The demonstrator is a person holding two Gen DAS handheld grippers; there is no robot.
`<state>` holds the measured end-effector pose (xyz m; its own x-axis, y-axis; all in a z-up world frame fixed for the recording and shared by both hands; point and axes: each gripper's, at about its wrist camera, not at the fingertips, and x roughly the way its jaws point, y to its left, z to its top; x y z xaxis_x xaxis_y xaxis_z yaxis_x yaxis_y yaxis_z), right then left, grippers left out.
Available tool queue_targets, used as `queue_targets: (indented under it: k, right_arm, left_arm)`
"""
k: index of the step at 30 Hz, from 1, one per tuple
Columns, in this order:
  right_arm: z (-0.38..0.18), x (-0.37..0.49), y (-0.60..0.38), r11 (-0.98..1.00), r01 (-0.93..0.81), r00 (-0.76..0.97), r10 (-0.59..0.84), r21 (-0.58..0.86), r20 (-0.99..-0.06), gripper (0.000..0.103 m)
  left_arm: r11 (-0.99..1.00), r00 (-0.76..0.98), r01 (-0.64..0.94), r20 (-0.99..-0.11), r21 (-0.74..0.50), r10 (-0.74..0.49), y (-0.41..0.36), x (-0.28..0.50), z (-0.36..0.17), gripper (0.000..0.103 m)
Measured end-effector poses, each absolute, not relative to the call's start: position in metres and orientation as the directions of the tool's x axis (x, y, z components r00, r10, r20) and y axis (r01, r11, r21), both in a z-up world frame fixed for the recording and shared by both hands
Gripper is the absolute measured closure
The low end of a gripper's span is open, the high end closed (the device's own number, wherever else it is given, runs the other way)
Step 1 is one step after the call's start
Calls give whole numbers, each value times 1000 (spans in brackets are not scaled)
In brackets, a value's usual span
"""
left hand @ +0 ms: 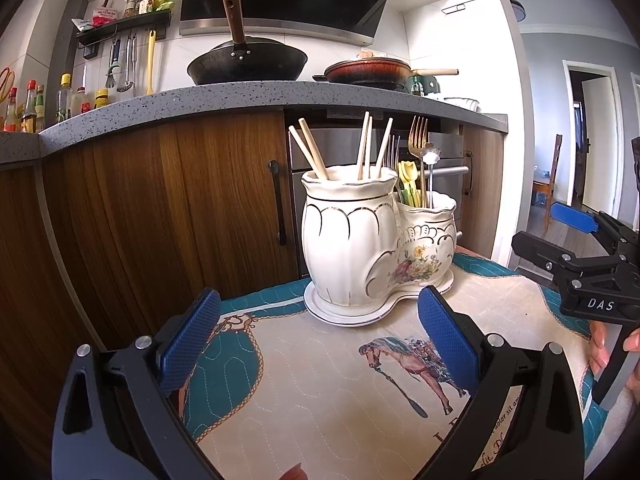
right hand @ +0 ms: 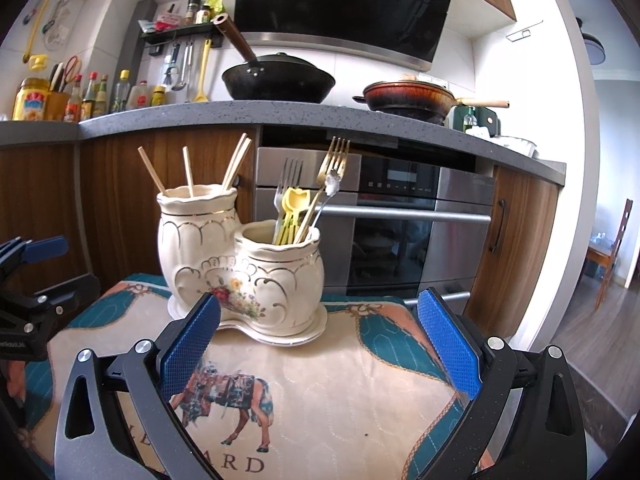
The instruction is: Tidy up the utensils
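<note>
Utensils all standing in the ceramic holder (left hand: 360, 248), none between the jaws: left gripper (left hand: 320, 344) and right gripper (right hand: 320, 344) spread wide, empty, near the quilted mat (right hand: 340, 380). Chopsticks (left hand: 364, 148) left, forks (right hand: 332, 164) right; sorting apparently done.

My left gripper (left hand: 318, 338) has black skeletal arms with triangular cutouts, round silver screws at the pivots, and blue pads (left hand: 188, 338) textured in a fine diamond grid. My right gripper (right hand: 318, 338) is built the same. In the left wrist view, at three o'clock, the right gripper's black body carries white letters "DAS", small silver bolts and a blue pad.
</note>
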<state>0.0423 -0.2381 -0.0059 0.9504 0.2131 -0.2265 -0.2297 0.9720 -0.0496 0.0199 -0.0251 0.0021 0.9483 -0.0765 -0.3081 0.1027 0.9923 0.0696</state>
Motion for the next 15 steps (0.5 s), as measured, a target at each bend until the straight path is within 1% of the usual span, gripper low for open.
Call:
queue_targets:
  k: [15]
  right_arm:
    - [-5,42,-239,972,-230,952,214,-53,-221,5]
  left_arm:
    - [992,949,101,-307,70,-75,-24,18,3,6]
